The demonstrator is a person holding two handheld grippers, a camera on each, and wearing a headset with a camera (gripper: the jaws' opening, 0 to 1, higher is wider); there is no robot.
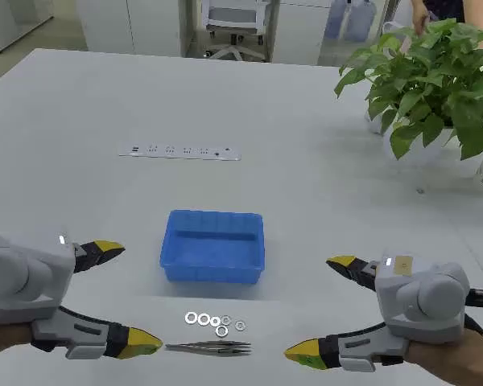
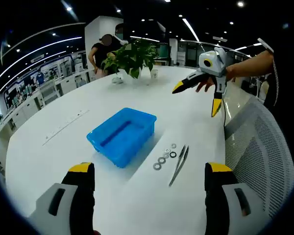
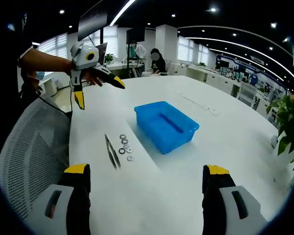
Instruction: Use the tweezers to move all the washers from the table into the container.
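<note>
Washers (image 1: 215, 322): loose cluster on table (image 1: 306, 185), just off the container's (image 1: 213, 245) near wall. Tweezers (image 1: 209, 347): flat, beside washers, farther from container. Left gripper (image 1: 137, 295), right gripper (image 1: 310, 305): flanking container's near side, jaws wide apart, empty.
</note>
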